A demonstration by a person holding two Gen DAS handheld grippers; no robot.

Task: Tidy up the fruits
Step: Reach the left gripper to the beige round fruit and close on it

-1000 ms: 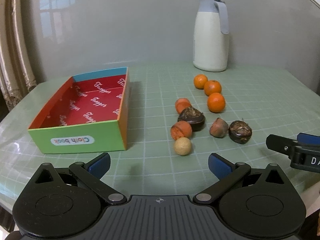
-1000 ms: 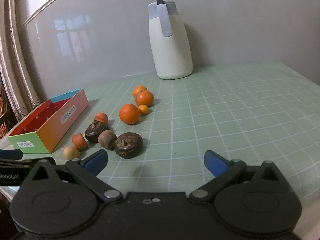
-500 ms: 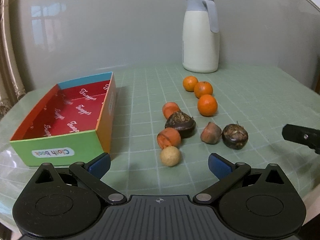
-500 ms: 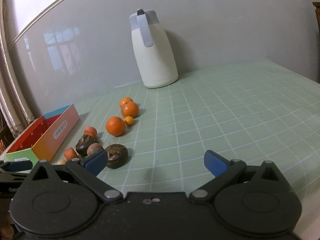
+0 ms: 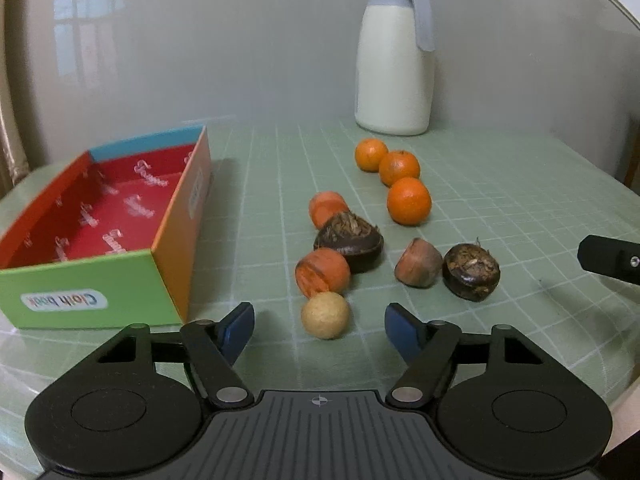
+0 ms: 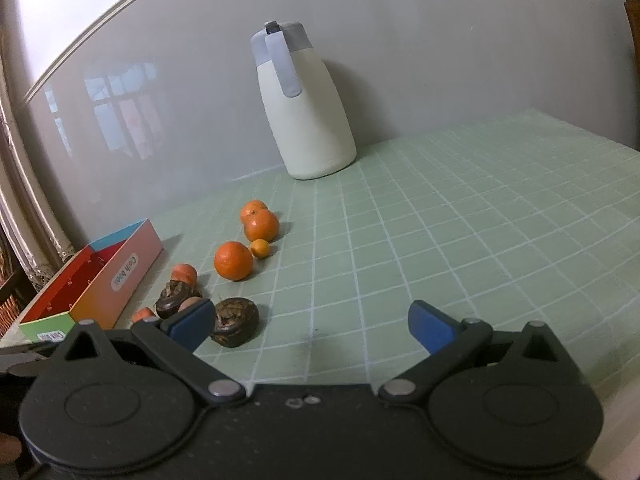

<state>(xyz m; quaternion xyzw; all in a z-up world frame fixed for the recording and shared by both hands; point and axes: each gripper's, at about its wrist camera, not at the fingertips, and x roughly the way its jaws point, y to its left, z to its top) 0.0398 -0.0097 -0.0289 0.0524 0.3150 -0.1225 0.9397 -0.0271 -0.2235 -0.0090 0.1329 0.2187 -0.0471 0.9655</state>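
Green gridded cloth covers the table [image 5: 500, 168], which runs back to a glossy grey wall [image 5: 240, 40] with a window reflected in it.

Low over the near part of the table, the left gripper [image 5: 319, 330] has just been closing and now stands partly open, its blue pads either side of a tan ball [image 5: 325, 314] without touching it. Just beyond the ball lie two reddish fruits [image 5: 322, 273], a dark brown fruit [image 5: 350, 241] between them, then a brownish fruit [image 5: 418, 263] and a second dark one [image 5: 471, 271] to the right. Farther back three oranges [image 5: 409, 201] sit in a line; the right wrist view shows a tiny orange fruit [image 6: 260, 248] beside them. A white jug [image 5: 394, 64] with a grey lid stands at the wall.

Left of the fruit sits an open box [image 5: 172, 240], red inside, with nothing in it; its long side faces the fruit across a bare strip of cloth.

The right gripper [image 6: 310, 326] is wide open and holds nothing; its left pad partly hides the nearest dark fruit. Ahead and to its right the cloth is bare up to the far edge.
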